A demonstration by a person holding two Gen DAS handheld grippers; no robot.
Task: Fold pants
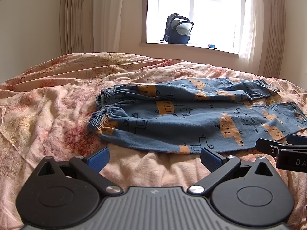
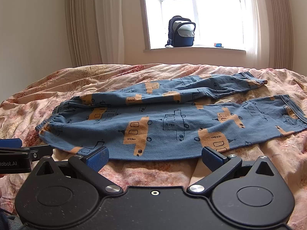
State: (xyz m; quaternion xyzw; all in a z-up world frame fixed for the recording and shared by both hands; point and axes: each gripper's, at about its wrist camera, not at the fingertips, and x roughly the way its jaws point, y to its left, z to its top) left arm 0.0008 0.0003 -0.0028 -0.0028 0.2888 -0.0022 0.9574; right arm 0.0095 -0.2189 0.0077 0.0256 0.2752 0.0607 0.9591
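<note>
Blue pants (image 1: 191, 118) printed with orange vehicles lie spread sideways on the bed, elastic waistband (image 1: 97, 118) to the left and both leg cuffs to the right. The far leg lies a little apart from the near leg. My left gripper (image 1: 154, 157) stands open just short of the near edge of the pants, toward the waist end, holding nothing. The right gripper (image 2: 154, 156) is open too, its blue pads at the near hem of the pants (image 2: 163, 126) around mid-leg, nothing between them. Each gripper shows at the side of the other's view.
A rumpled pink floral bedspread (image 1: 57, 103) covers the bed under the pants. Behind stands a window with a dark backpack (image 1: 178, 29) and a small blue and orange object (image 1: 212, 46) on the sill, with curtains (image 1: 76, 17) on both sides.
</note>
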